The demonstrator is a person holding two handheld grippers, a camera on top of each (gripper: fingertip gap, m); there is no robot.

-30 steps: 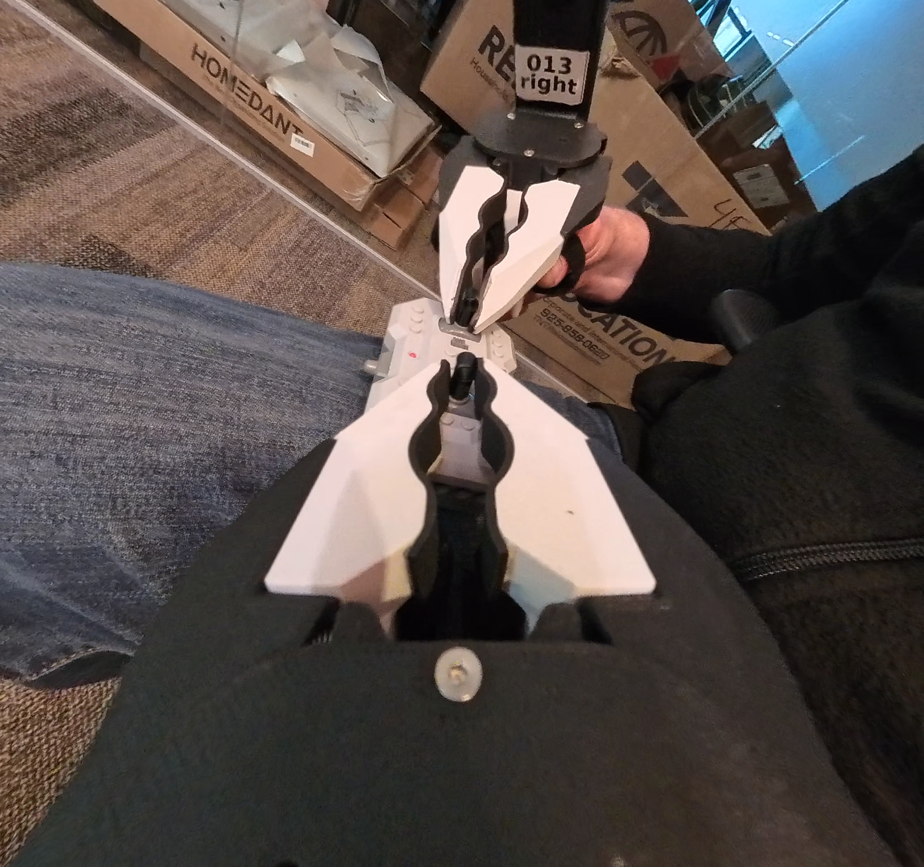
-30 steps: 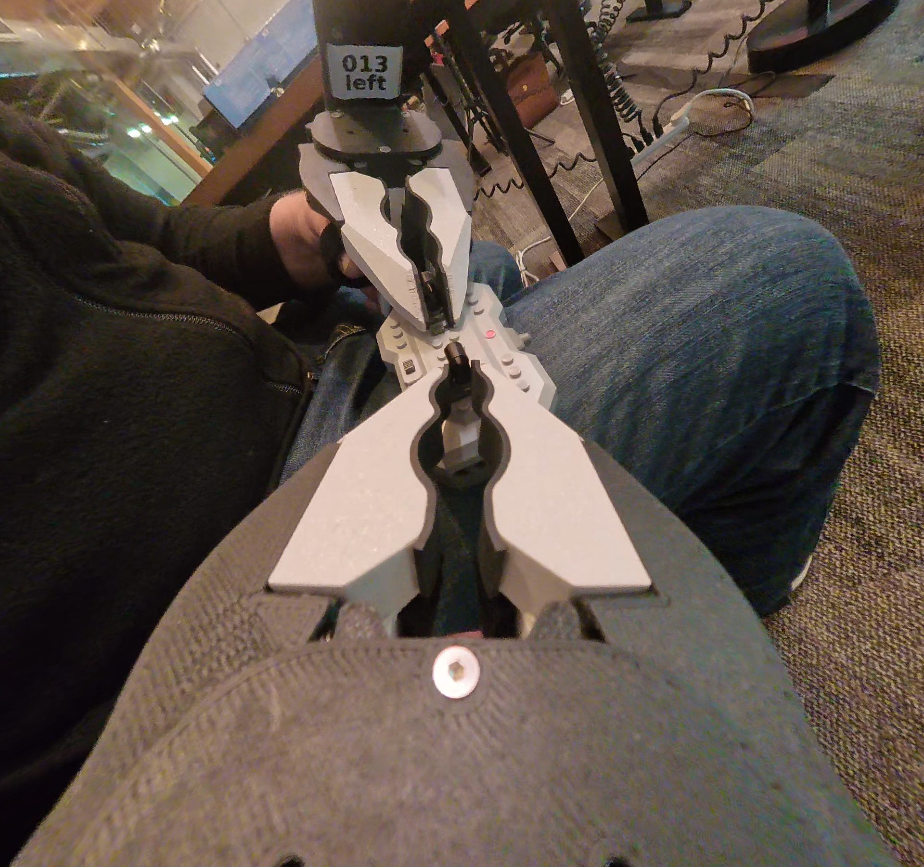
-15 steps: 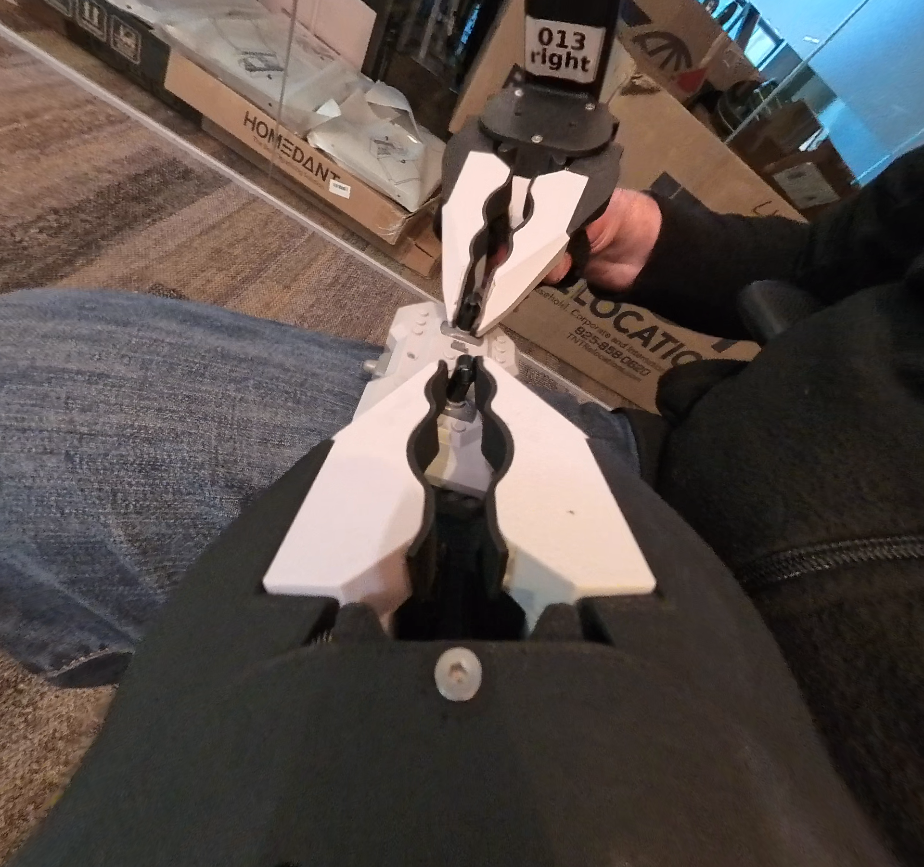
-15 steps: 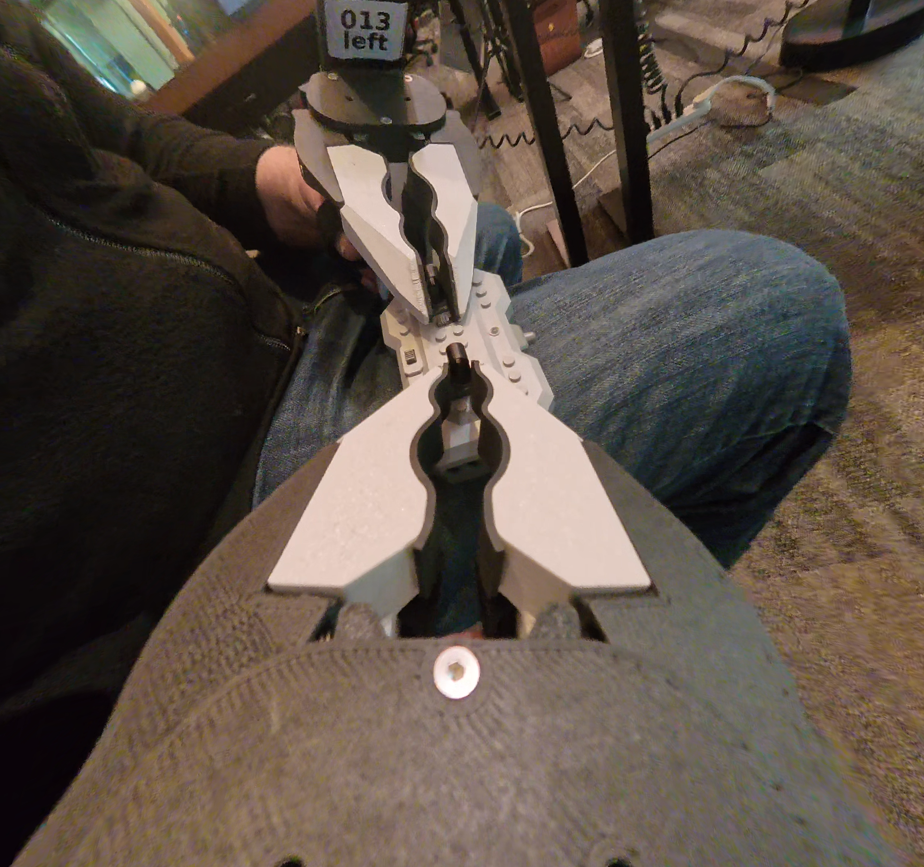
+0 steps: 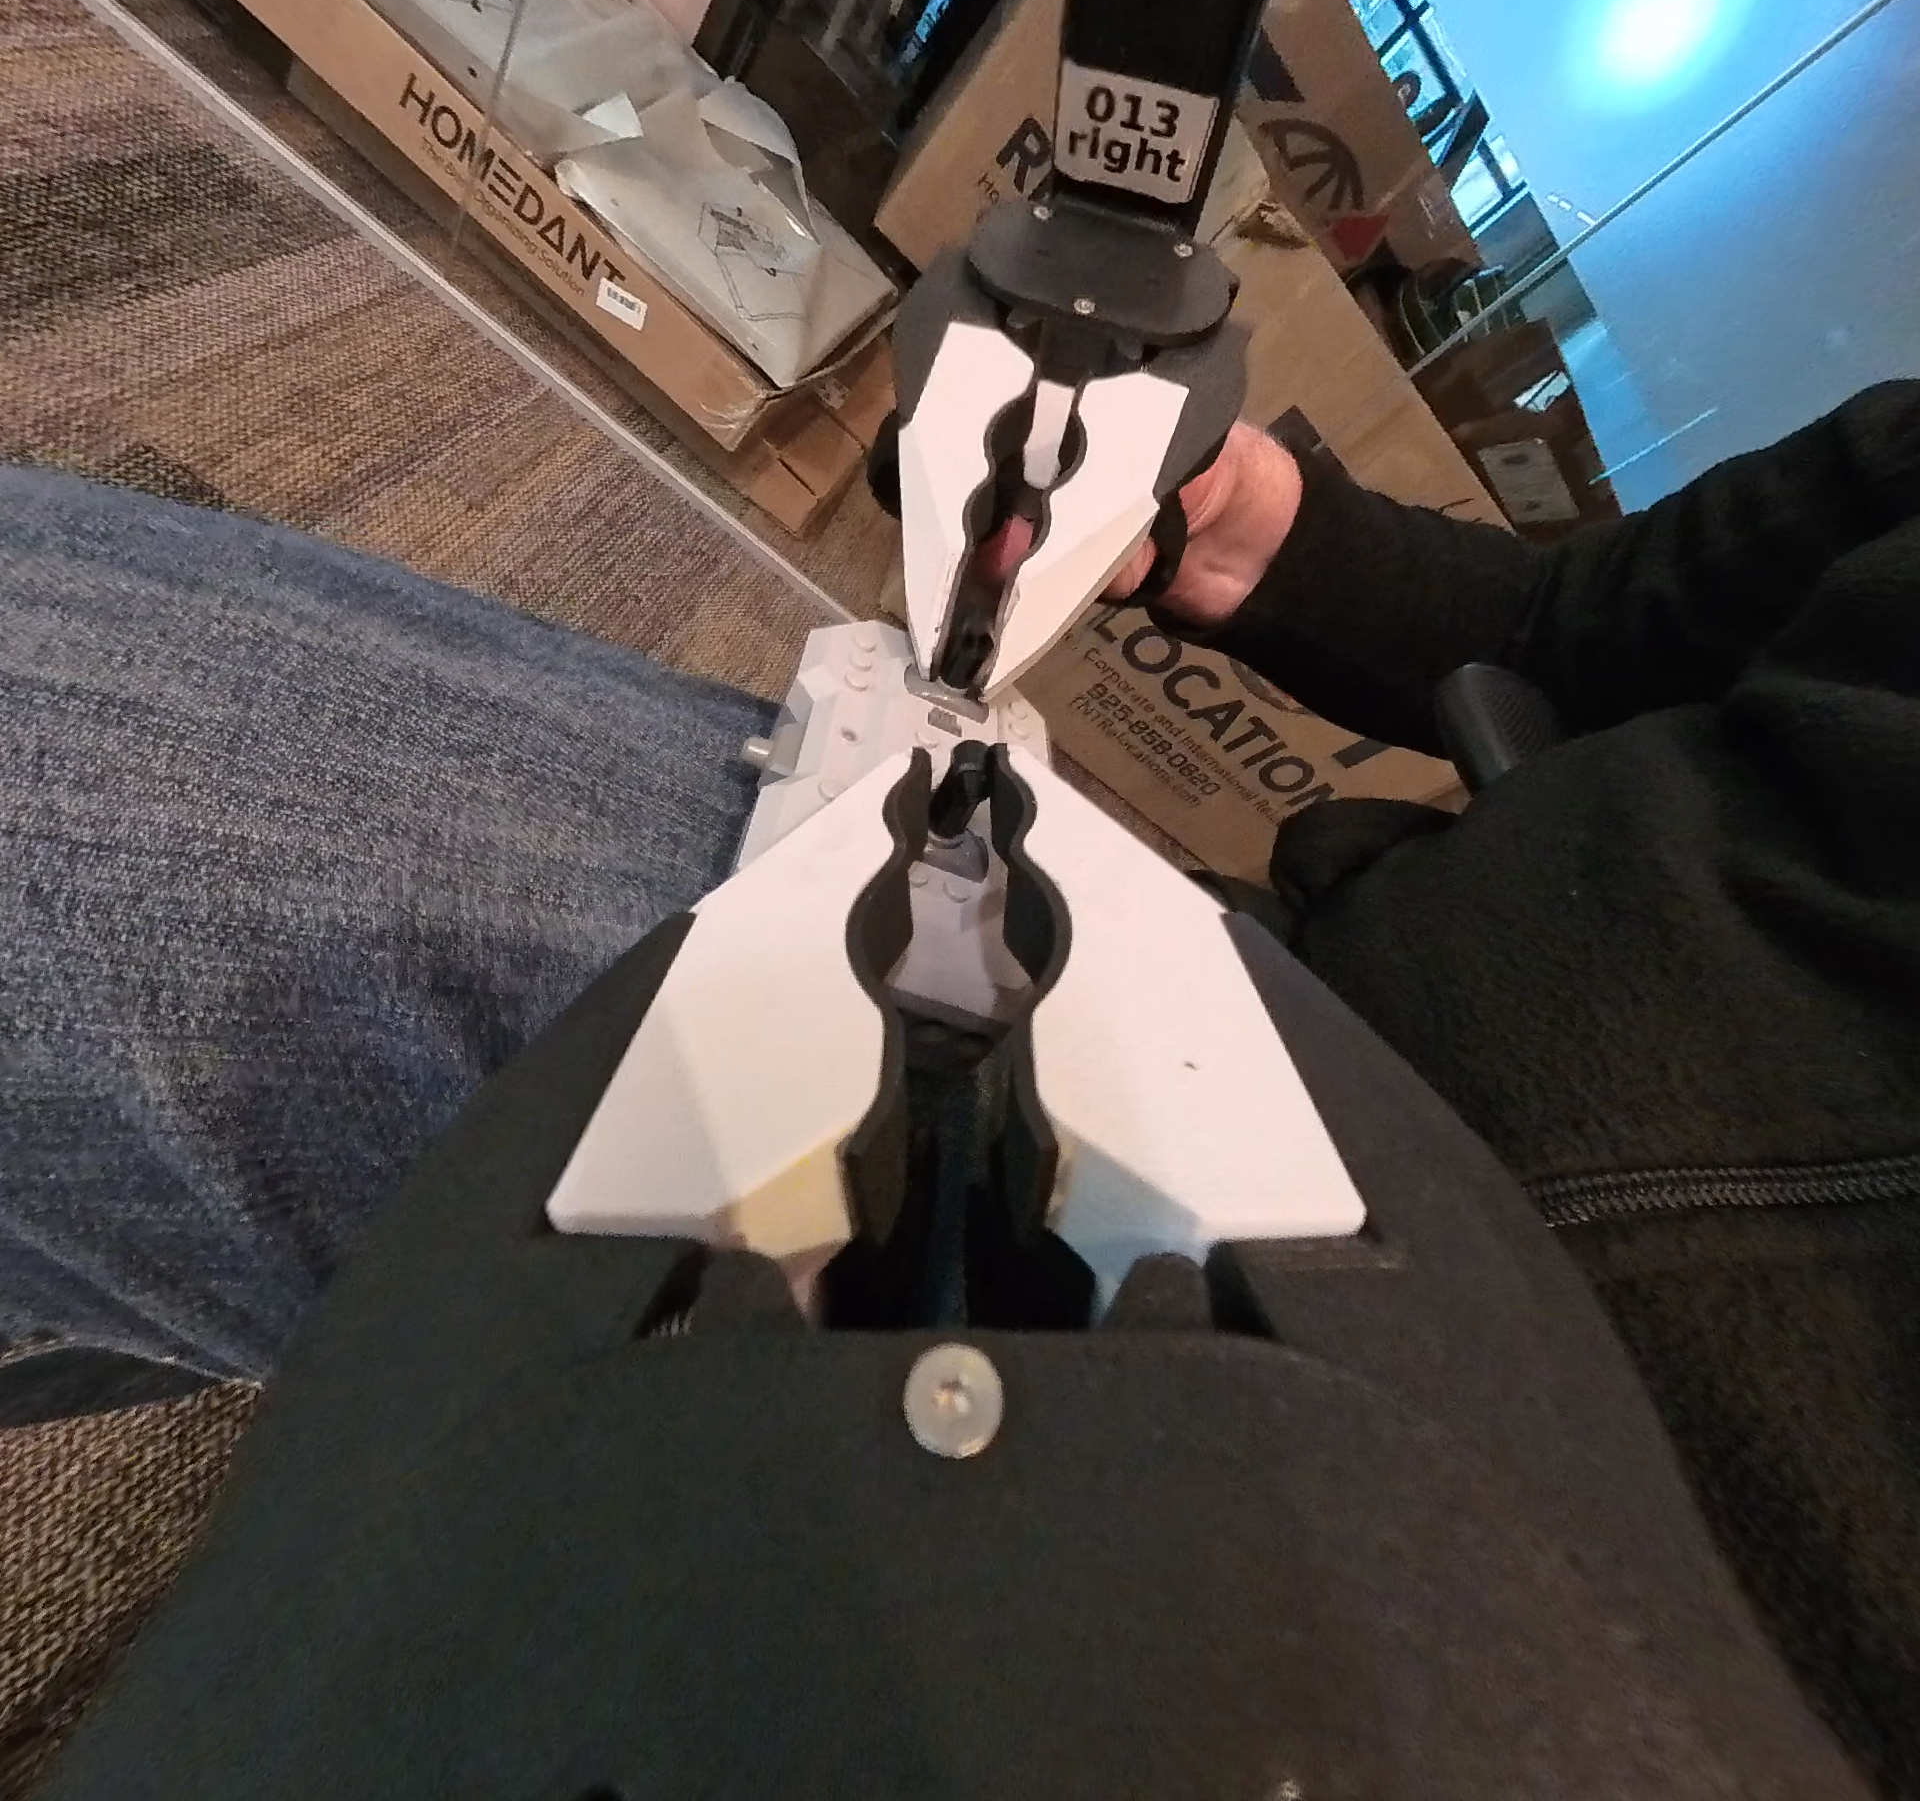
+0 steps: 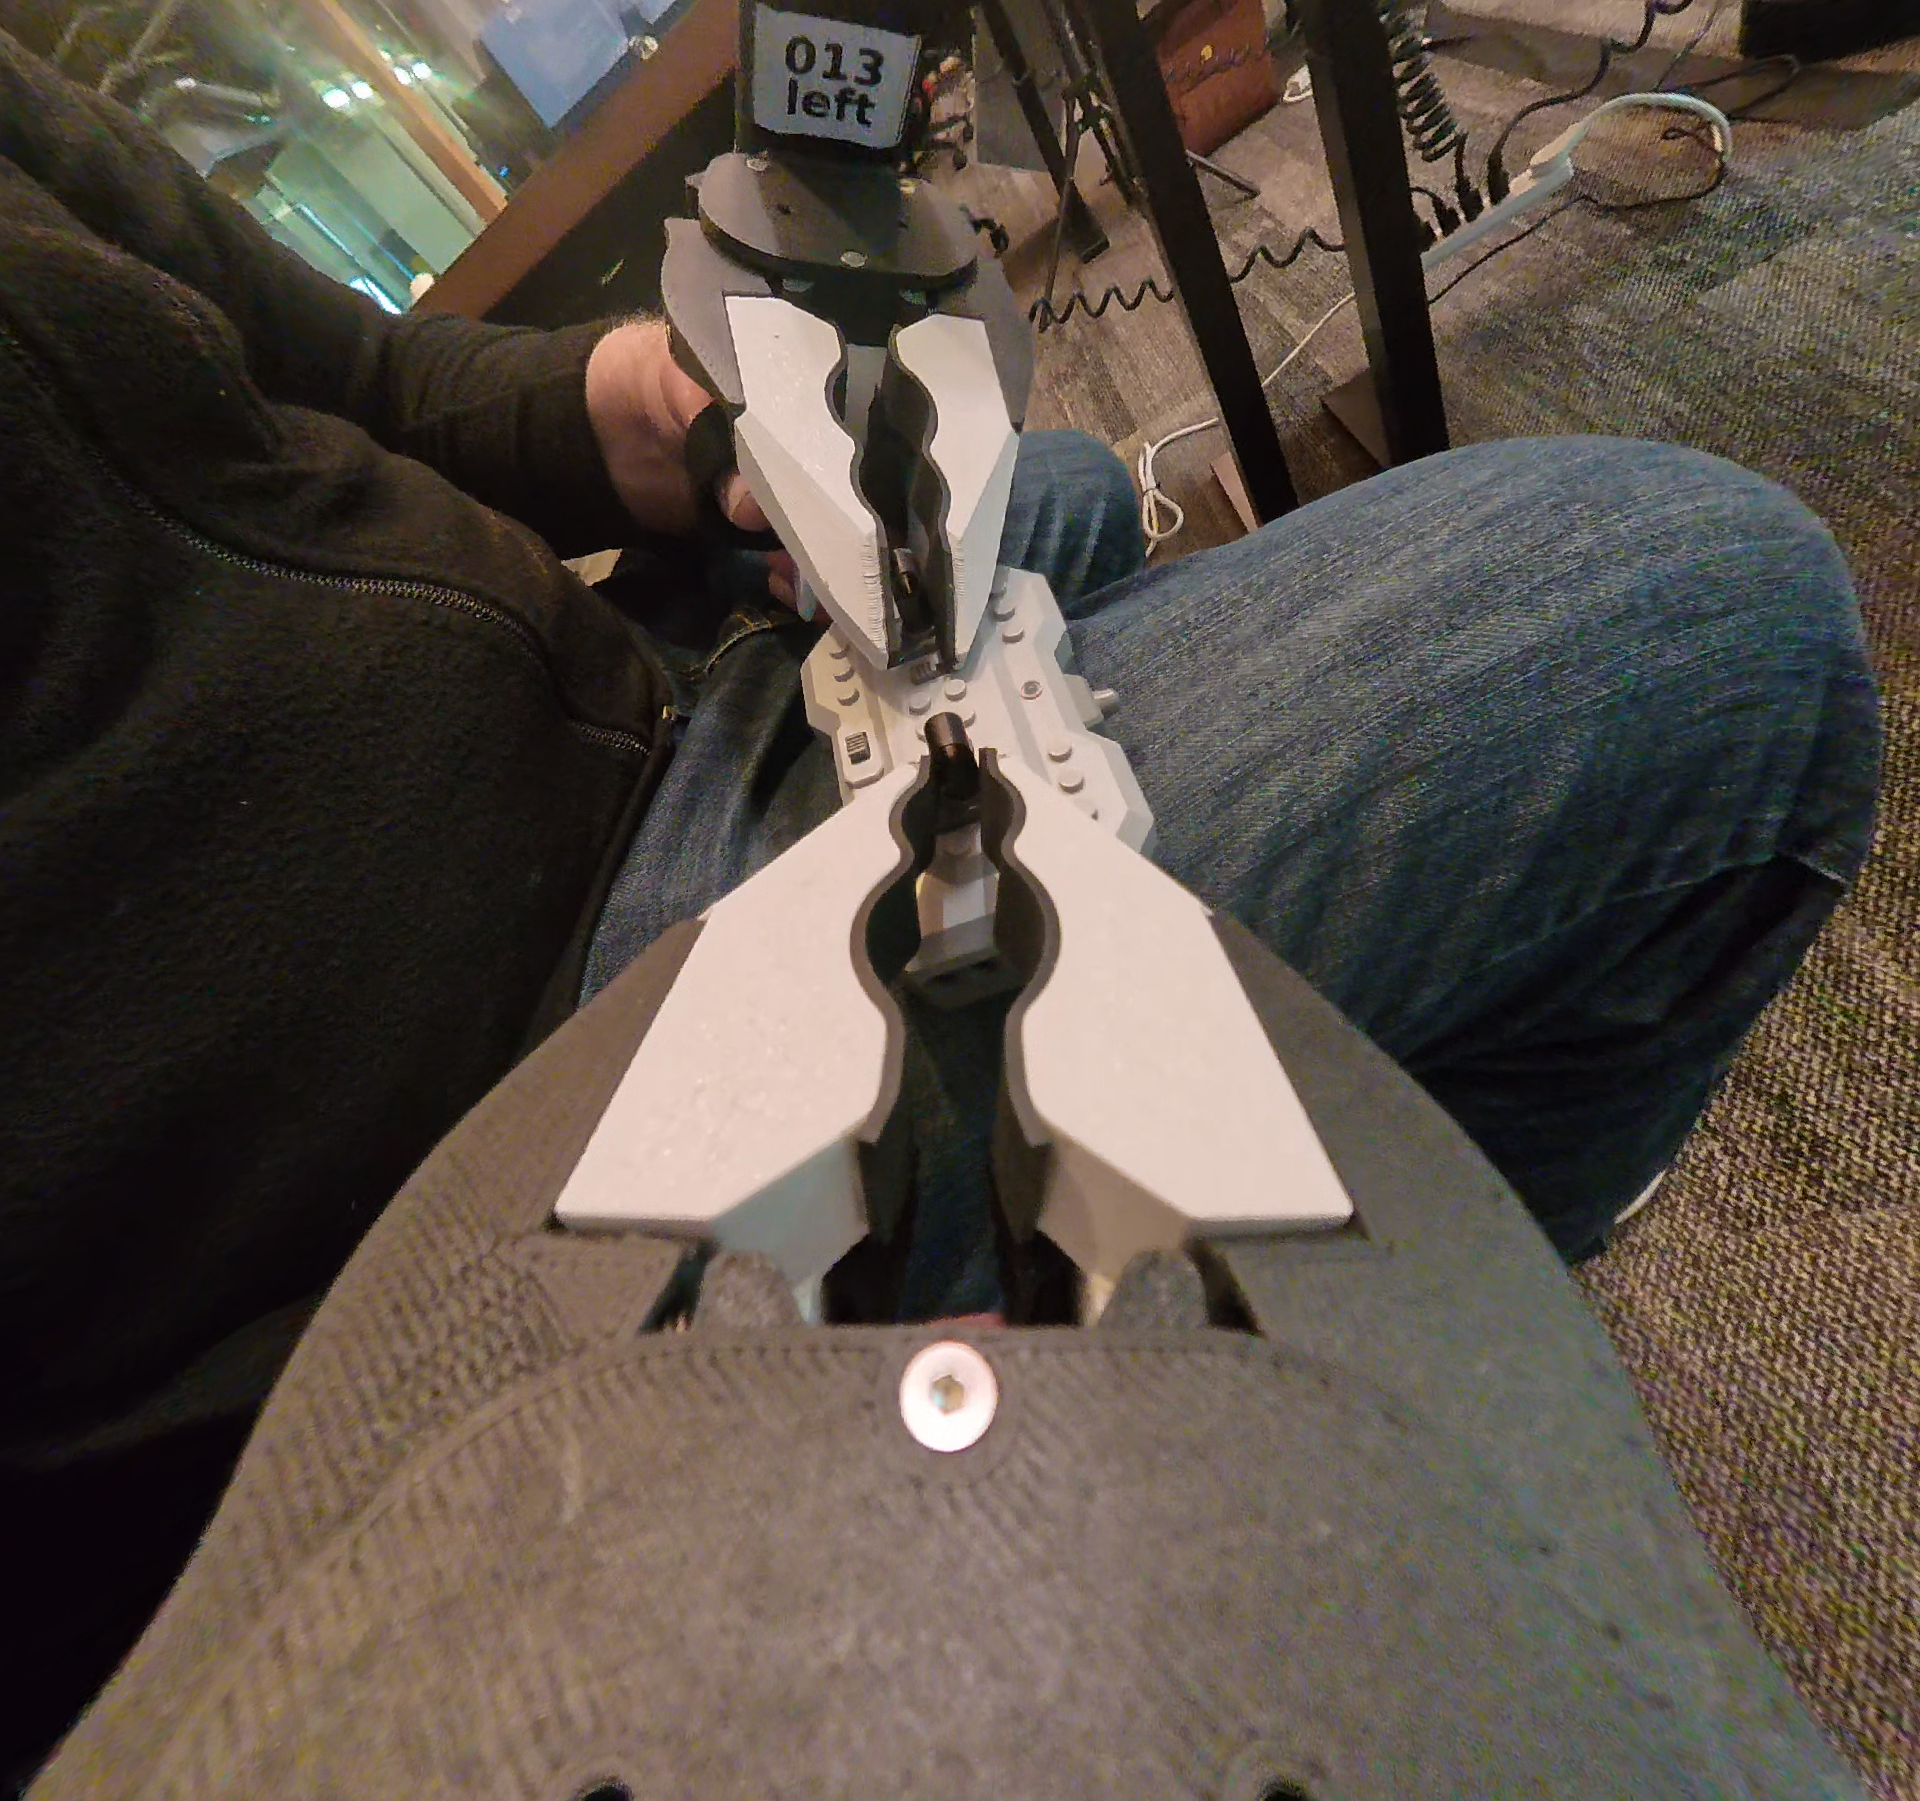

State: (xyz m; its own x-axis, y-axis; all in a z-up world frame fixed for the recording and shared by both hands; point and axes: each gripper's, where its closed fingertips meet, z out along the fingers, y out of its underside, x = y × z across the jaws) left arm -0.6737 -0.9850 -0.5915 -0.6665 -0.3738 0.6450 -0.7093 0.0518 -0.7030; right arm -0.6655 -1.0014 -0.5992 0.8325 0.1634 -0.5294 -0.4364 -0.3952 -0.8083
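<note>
Your left gripper point(image 5: 961, 777) and right gripper point(image 6: 951, 764) meet tip to tip over your lap, each pinched narrow on a black peg point(image 6: 948, 735) of the grey studded brick model point(image 6: 1023, 702). Denim knee point(image 6: 1455, 764) crowds one side, carpet point(image 6: 1766, 297) beyond. Model's underside hidden.

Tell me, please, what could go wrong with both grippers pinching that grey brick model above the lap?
1. The left gripper and right gripper each pinch only a small black peg on the studded grey plastic brick model; a twist could snap a peg off.
2. The model sits over the blue-jeaned leg with no table in view beneath, so a loosened piece might drop to the carpet.
</note>
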